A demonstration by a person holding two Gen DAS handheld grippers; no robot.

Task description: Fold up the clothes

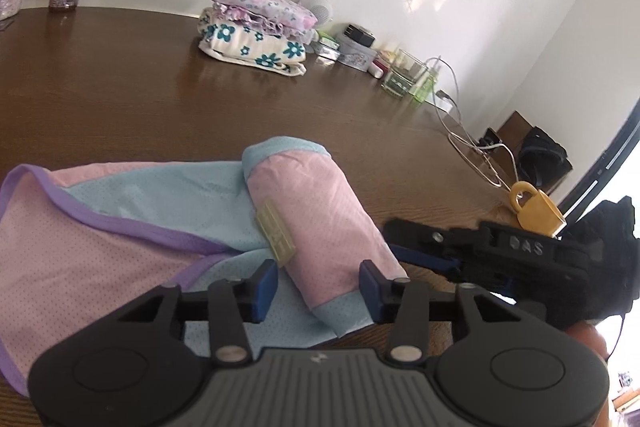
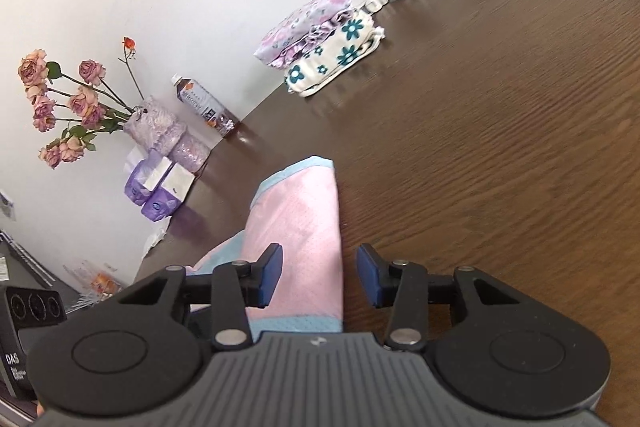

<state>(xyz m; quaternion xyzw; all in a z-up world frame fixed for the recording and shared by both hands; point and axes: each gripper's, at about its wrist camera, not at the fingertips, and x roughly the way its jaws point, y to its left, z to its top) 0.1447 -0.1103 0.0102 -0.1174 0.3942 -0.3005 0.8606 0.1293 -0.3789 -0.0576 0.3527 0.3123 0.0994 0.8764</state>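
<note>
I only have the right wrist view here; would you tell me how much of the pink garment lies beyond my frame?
Observer: The pink and blue garment spreads out flat to the left, with a purple-trimmed opening.
Operator: Is the left gripper holding it?
Observer: No, the left gripper is open over the folded-over sleeve.
Operator: Anything on the fabric?
Observer: A pale label shows beside the sleeve.

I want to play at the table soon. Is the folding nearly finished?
Partly. Two folded clothes are already stacked by the wall. The pink and blue garment is in progress: one side is folded over, the rest lies spread. Both the left tongs and right tongs are open above it, holding nothing.
</note>
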